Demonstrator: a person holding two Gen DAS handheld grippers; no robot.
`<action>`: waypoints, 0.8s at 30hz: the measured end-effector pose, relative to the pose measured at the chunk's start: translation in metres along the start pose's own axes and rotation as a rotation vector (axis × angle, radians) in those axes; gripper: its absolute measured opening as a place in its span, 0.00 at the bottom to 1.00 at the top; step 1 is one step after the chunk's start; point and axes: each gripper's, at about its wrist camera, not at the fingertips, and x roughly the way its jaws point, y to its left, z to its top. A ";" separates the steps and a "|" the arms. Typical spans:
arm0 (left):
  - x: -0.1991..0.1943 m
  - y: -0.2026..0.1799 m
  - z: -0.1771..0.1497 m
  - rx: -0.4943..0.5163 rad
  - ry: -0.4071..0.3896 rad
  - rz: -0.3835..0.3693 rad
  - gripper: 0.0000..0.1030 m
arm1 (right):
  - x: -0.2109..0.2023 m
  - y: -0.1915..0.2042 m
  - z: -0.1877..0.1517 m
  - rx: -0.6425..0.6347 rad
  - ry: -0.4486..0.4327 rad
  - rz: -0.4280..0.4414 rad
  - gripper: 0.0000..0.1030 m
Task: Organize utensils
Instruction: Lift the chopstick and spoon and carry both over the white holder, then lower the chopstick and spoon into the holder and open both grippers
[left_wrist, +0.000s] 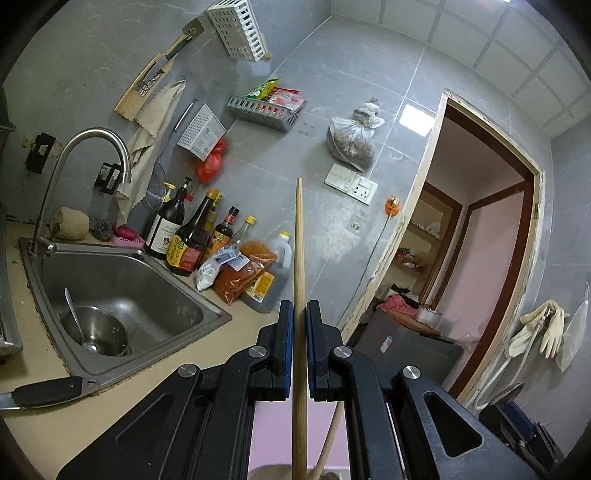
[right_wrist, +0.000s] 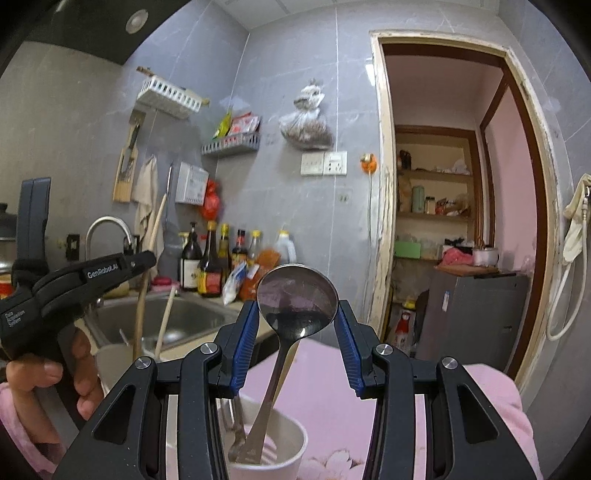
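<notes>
My left gripper (left_wrist: 300, 306) is shut on a long wooden chopstick (left_wrist: 299, 240) that stands upright between its pads; a second chopstick (left_wrist: 328, 439) leans just below. In the right wrist view a hand carries that left gripper (right_wrist: 147, 260) over a white cup (right_wrist: 110, 354) with chopsticks (right_wrist: 166, 317) in it. My right gripper (right_wrist: 297, 321) is shut on the bowl of a metal spoon (right_wrist: 297, 295), pads pressing its two edges. The spoon's handle slants down into another white cup (right_wrist: 291, 439) that holds other metal utensils.
A steel sink (left_wrist: 122, 280) with a faucet (left_wrist: 96, 147) lies left; in it sits a steel bowl (left_wrist: 107, 328) with a spoon. Sauce bottles (left_wrist: 192, 236) line the wall. A black-handled knife (left_wrist: 48, 391) lies on the counter edge. An open doorway (left_wrist: 480, 258) is right.
</notes>
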 end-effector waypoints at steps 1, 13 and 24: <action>0.000 -0.001 -0.002 0.004 0.004 0.001 0.04 | 0.001 0.001 -0.002 0.000 0.009 0.003 0.39; -0.016 -0.010 -0.028 0.065 0.056 0.010 0.04 | 0.006 0.005 -0.017 0.003 0.099 0.040 0.40; -0.024 -0.009 -0.038 0.058 0.193 -0.005 0.05 | 0.007 0.004 -0.026 0.019 0.156 0.070 0.40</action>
